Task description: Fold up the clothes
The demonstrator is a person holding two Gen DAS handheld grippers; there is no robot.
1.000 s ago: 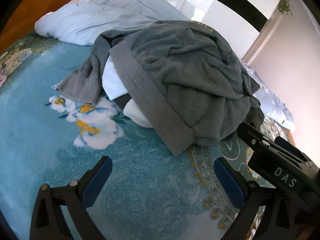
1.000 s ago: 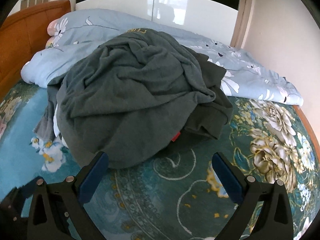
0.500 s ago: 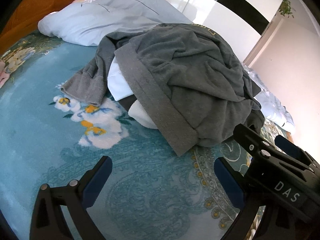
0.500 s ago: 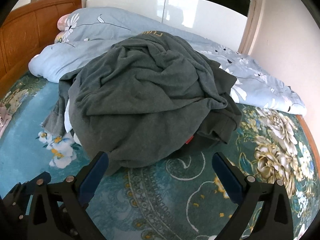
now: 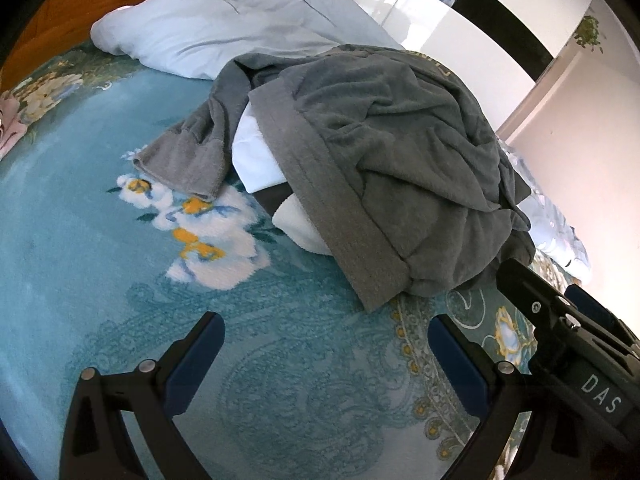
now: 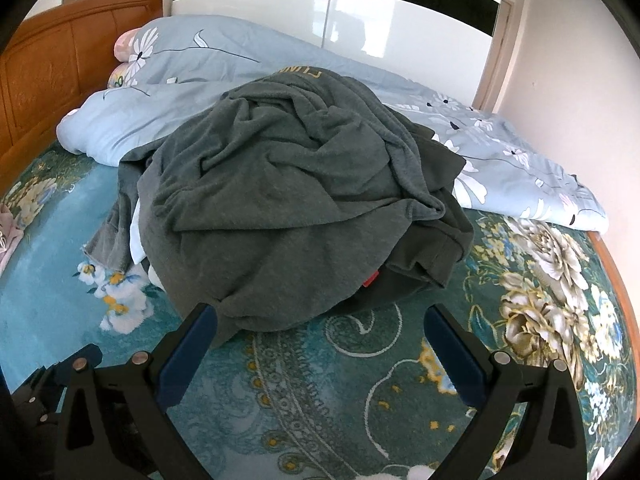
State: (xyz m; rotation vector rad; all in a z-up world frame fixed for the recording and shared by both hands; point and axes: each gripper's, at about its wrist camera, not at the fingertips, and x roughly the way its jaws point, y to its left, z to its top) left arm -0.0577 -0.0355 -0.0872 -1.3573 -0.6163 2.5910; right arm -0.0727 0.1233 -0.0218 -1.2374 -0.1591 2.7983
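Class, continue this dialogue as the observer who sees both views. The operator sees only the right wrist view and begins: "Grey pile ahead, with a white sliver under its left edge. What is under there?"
Observer: The left wrist view shows two pieces under the grey sweatshirt: a white garment and a cream fleecy piece.
Operator: Where is the sweatshirt's hem?
Observer: A wide ribbed hem band runs down the side facing the left tool.
Operator: Is that tool holding anything?
Observer: No. Its jaws stand open over the bedspread, short of the pile.
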